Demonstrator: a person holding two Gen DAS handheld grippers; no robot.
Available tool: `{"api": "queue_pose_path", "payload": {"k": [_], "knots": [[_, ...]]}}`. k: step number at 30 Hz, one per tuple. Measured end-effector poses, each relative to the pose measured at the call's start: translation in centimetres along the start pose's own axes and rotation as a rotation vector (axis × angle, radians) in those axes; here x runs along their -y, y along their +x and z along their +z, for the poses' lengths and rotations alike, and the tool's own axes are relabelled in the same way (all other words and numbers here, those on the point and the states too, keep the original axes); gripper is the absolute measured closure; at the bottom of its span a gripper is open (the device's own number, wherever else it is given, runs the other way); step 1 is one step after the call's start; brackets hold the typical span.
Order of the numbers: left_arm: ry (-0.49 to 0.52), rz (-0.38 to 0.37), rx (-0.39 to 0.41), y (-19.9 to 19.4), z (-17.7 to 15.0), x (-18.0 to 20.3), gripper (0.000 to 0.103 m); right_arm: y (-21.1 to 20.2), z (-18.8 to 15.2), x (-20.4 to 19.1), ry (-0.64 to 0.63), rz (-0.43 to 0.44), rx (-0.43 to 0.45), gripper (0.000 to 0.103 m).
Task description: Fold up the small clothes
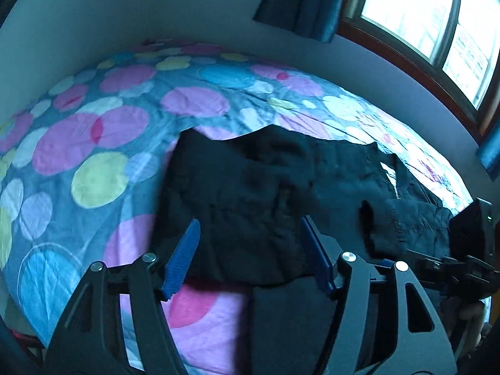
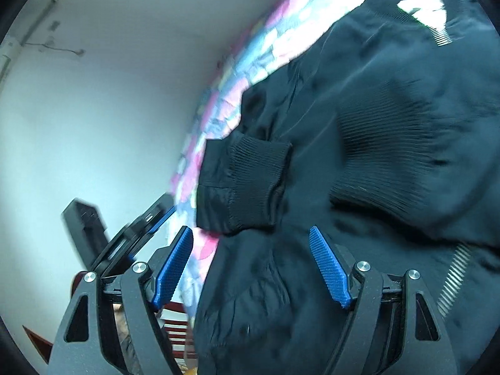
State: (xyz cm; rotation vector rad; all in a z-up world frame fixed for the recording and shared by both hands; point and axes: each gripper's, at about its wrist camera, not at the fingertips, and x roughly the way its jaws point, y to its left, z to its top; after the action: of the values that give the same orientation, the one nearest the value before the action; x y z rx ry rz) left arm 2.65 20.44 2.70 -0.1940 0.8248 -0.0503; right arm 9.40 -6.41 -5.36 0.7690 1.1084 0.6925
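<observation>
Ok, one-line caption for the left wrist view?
Open left gripper above a black jacket spread on a polka-dot bedspread, window behind.

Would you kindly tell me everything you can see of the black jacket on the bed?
The jacket is black, of smooth, slightly shiny cloth, with ribbed knit cuffs and a metal zip. It lies crumpled, partly folded, on the spotted bedspread, one sleeve laid across the body. Both the left gripper and the right gripper stand open over it; neither pinches the cloth. Whether a pad brushes it cannot be told.
</observation>
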Motion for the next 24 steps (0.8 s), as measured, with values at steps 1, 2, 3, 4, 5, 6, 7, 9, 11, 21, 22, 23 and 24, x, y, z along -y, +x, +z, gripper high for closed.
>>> {"api": "queue_pose_path", "payload": {"k": [1, 2, 3, 4, 5, 6, 7, 9, 11, 21, 22, 23, 24], "knots": [[-0.008, 0.002, 0.0, 0.0, -0.1, -0.5, 0.032, 1.2, 0.3, -0.1, 0.011, -0.015, -0.016, 0.027], [-0.011, 0.004, 0.002, -0.1, -0.3, -0.9, 0.029, 2.3, 0.6, -0.2, 0.021, -0.025, -0.03, 0.027], [-0.011, 0.004, 0.004, -0.2, -0.4, -1.3, 0.029, 3.3, 0.9, -0.2, 0.025, -0.033, -0.042, 0.027], [-0.01, 0.004, 0.005, -0.3, -0.6, -1.7, 0.029, 4.1, 1.1, -0.3, 0.027, -0.045, -0.053, 0.027], [-0.011, 0.001, 0.006, -0.3, -0.7, -2.1, 0.028, 4.9, 1.3, -0.4, 0.03, -0.065, -0.061, 0.027], [-0.012, -0.002, 0.006, -0.3, -0.9, -2.4, 0.028, 5.5, 1.7, -0.4, 0.035, -0.083, -0.06, 0.028], [-0.013, -0.003, 0.004, -0.2, -0.9, -2.4, 0.028, 5.7, 1.7, -0.7, 0.032, -0.094, -0.053, 0.05], [-0.021, -0.005, 0.001, 0.0, -1.2, -2.8, 0.028, 6.3, 1.9, -1.2, 0.031, -0.131, -0.072, 0.079], [-0.033, -0.015, -0.004, 0.2, -1.5, -3.2, 0.028, 6.9, 1.8, -1.6, 0.022, -0.138, -0.09, 0.082], [-0.123, -0.075, 0.025, -1.1, -2.0, -4.5, 0.027, -0.6, 5.0, -10.2, -0.176, -0.024, 0.142, 0.092], [-0.123, -0.079, 0.025, -1.3, -2.0, -4.4, 0.027, -2.5, 5.1, -10.5, -0.193, -0.011, 0.177, 0.092], [-0.12, -0.081, 0.027, -1.3, -2.0, -4.4, 0.027, -4.5, 5.0, -10.6, -0.203, 0.0, 0.21, 0.092], [-0.113, -0.081, 0.028, -1.4, -2.1, -4.2, 0.026, -6.9, 4.9, -10.4, -0.212, 0.001, 0.25, 0.092]]}}
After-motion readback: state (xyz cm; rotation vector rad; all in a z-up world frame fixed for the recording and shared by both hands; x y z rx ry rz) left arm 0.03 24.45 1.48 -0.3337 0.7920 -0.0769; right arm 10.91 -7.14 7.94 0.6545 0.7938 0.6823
